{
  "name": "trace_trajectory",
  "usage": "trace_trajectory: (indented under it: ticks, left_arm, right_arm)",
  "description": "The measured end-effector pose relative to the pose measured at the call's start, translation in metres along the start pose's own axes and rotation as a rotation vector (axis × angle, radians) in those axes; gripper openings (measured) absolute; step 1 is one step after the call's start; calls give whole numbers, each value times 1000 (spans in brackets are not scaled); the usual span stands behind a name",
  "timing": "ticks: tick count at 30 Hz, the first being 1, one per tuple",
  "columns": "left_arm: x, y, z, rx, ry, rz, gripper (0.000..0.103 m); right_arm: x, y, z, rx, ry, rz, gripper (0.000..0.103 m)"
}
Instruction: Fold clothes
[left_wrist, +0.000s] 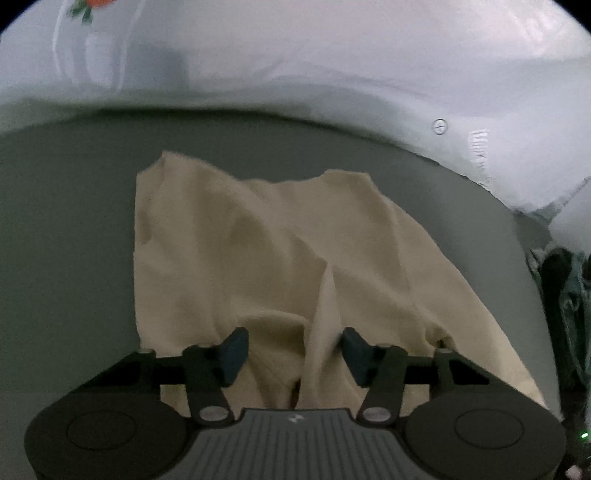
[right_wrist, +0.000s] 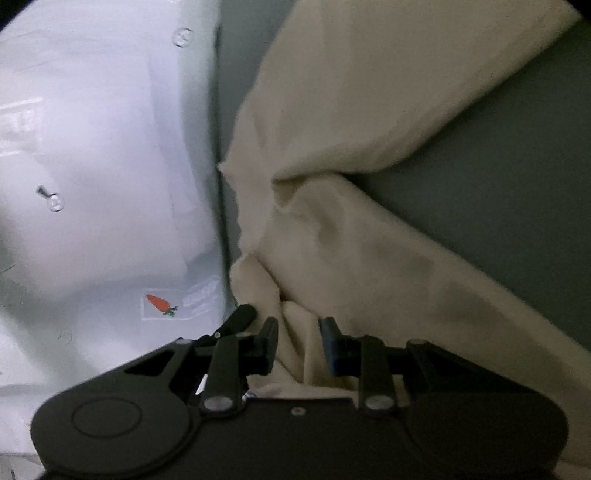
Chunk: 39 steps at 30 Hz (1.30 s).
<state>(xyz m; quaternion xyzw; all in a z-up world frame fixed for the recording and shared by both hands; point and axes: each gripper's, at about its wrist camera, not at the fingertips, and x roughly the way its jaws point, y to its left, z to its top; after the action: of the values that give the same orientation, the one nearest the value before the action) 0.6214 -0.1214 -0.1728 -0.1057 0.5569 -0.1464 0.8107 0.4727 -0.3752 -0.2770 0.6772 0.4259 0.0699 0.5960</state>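
Cream garment rumpled on the grey surface, both grippers over its near edge

Left gripper and right gripper stand spread, each straddling a raised fold of the cream garment, neither visibly pinching; it lies creased, unsquared. Beyond, a white buttoned shirt lies spread.

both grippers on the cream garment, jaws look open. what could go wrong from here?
1. The left gripper straddles a raised ridge of the cream garment; closing there may pinch several layers, so the fold drags crooked.
2. The right gripper sits over bunched cloth right beside the white shirt; a sloppy close or pull could snag that shirt too.
3. The garment is still wrinkled on the grey surface, so creases may get folded in.
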Motion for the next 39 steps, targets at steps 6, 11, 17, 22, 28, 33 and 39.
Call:
trace_trajectory:
  ticks: [6,11,17,22,28,33,39]
  left_arm:
    - [7,6,2,-39,19,-36,42]
    - [8,10,1,-60,19,-74,22]
    - [4,15,0,-91,6,-118,9]
    - [-12,27,-3,-146,-42,-186,9]
    - [-16,46,-7,-166,-96,-132,3]
    - [-17,49,-11,-153,-114,-146,3]
    - [-10,59,-14,-175,-129,-126,3]
  right_arm:
    - [9,7,-4,-19,17,-81,27]
    - [25,18,-9,-85,39,-105,27]
    - [34,33,-14,-203,25,-156,6]
    - [12,45,-16,-265,-31,-102,5]
    - [10,43,-11,-338,-68,-157,5]
    - [12,50,-20,-451,-73,-217,5]
    - [12,57,-19,-532,-88,-247,6]
